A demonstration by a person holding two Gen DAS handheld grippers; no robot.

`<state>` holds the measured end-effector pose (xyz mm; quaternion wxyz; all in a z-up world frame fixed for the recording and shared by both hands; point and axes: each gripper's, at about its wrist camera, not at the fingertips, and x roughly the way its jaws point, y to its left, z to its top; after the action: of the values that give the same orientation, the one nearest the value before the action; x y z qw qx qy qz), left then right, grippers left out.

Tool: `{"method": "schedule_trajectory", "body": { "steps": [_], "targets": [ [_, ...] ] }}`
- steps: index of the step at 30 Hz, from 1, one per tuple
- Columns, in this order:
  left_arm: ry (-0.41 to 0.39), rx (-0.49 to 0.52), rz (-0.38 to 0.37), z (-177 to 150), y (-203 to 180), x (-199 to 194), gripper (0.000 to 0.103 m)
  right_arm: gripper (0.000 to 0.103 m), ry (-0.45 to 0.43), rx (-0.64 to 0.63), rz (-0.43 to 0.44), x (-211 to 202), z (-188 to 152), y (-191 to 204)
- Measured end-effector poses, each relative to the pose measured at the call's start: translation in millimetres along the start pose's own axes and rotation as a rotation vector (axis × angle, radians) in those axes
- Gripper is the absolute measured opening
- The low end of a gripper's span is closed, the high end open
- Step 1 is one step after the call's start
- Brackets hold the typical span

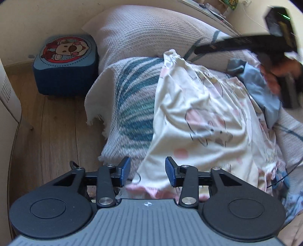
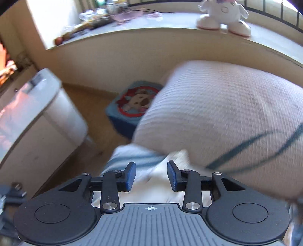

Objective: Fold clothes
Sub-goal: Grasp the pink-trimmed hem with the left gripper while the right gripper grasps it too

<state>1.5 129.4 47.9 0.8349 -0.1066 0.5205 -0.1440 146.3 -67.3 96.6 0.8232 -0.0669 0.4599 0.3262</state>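
A white garment with a pink cartoon print [image 1: 198,113] lies crumpled on a couch covered by a waffle throw with teal leaves [image 1: 132,98]. My left gripper [image 1: 147,174] hovers over the garment's near hem. Its blue pads [image 1: 171,173] stand apart and press on nothing, so it is open. In the right wrist view my right gripper [image 2: 151,176] is also open above blurred white cloth [image 2: 157,181], with nothing pinched. The right tool's black housing [image 1: 280,37] and the hand holding it show at the top right of the left wrist view.
A blue-grey garment [image 1: 265,90] lies at the couch's far right. A large pale cushion [image 2: 227,113] fills the couch back. On the wooden floor stand a blue stool with a bear picture [image 1: 64,62] and a white appliance [image 2: 47,106]. A ledge above carries a white plush toy [image 2: 223,17].
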Motion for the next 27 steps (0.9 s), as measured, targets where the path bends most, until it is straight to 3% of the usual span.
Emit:
{"method": "schedule_trajectory", "body": {
  "steps": [5,11,17,22,27],
  "targets": [
    [0.037,0.038,-0.005,-18,-1,6,0.039,0.038,0.014,0.021,0.062,-45,-75,47],
    [0.075,0.164,0.02,-38,-2,7,0.053,0.047,0.081,-0.086,0.055,-56,-140,118],
    [0.034,0.177,-0.001,-42,12,2,0.052,0.05,0.112,-0.12,0.035,-46,-152,148],
    [0.028,0.227,-0.013,-40,16,16,0.044,0.051,0.15,-0.161,0.001,-37,-158,164],
    [0.025,0.249,-0.046,-40,20,27,0.038,0.057,0.168,-0.089,-0.017,-40,-170,163]
  ]
}}
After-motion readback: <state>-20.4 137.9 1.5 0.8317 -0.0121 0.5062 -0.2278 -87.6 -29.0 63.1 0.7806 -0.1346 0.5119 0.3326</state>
